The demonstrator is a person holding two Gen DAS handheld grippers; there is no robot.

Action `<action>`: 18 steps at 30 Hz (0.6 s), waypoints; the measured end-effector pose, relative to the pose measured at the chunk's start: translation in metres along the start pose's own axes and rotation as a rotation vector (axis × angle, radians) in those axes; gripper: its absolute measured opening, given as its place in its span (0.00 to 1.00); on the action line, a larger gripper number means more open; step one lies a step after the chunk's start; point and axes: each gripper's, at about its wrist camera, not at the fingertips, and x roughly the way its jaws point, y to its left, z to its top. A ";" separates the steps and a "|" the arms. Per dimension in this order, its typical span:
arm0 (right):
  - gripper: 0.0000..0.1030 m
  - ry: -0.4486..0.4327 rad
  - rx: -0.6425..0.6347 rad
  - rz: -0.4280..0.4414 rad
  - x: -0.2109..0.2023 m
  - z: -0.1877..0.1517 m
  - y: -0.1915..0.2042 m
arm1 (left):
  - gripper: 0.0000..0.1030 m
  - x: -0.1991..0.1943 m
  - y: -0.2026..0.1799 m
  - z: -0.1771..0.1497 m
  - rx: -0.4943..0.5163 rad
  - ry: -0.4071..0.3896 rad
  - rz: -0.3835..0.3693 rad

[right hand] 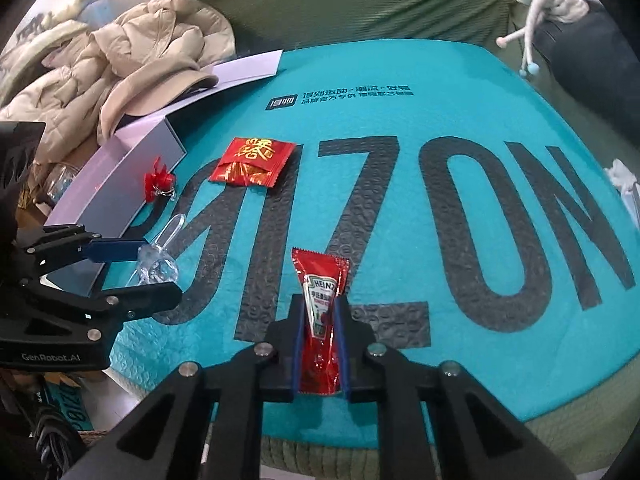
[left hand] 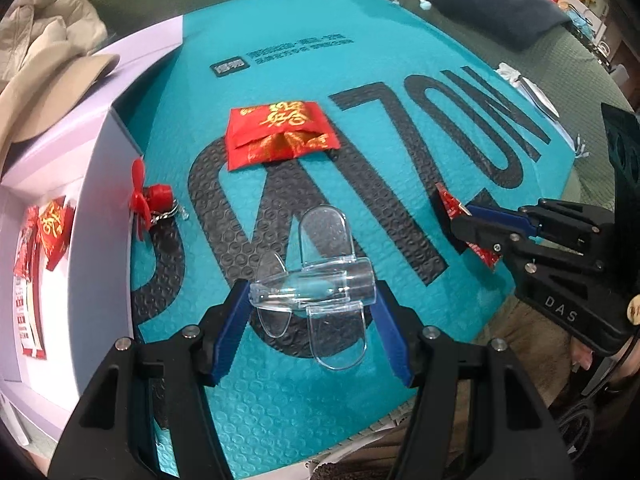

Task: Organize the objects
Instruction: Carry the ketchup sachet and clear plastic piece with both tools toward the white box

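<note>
A teal bubble mailer (right hand: pixel 500 92) carries a red packet (right hand: pixel 253 162); left of the packet, a red propeller (right hand: pixel 158 182) and lilac box (right hand: pixel 116 184).

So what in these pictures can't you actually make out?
- Box contents: left view, mostly cut off by its wall and the frame edge.
- Ketchup packet lower end: right view, behind the right gripper.
- Small print on the mat: both views, too small.

Black grippers, blue fingers (left hand: pixel 390 332), silver screws.

Green ribbed sofa (right hand: pixel 360 4), dark cushion (left hand: pixel 492 4), beige jacket (right hand: pixel 120 52)
</note>
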 end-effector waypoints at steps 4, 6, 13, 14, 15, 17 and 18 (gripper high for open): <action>0.13 0.002 0.028 0.021 -0.004 -0.001 -0.002 | 0.58 -0.003 -0.002 0.002 0.022 -0.006 0.001; 0.13 -0.007 0.045 0.021 -0.009 -0.003 -0.002 | 0.58 -0.007 -0.003 0.001 0.026 -0.012 -0.001; 0.06 -0.037 0.043 0.038 -0.026 -0.003 0.018 | 0.58 -0.033 0.001 -0.010 0.044 -0.051 0.004; 0.06 -0.041 0.035 0.037 -0.027 -0.003 0.023 | 0.58 -0.036 0.002 -0.012 0.043 -0.057 0.008; 0.06 -0.040 0.030 0.034 -0.026 -0.003 0.026 | 0.58 -0.038 0.003 -0.014 0.042 -0.060 0.016; 0.06 -0.036 0.030 0.034 -0.023 -0.006 0.031 | 0.58 -0.043 0.008 -0.019 0.034 -0.068 0.033; 0.05 -0.036 0.043 0.048 -0.023 -0.008 0.031 | 0.58 -0.047 0.011 -0.023 0.023 -0.074 0.033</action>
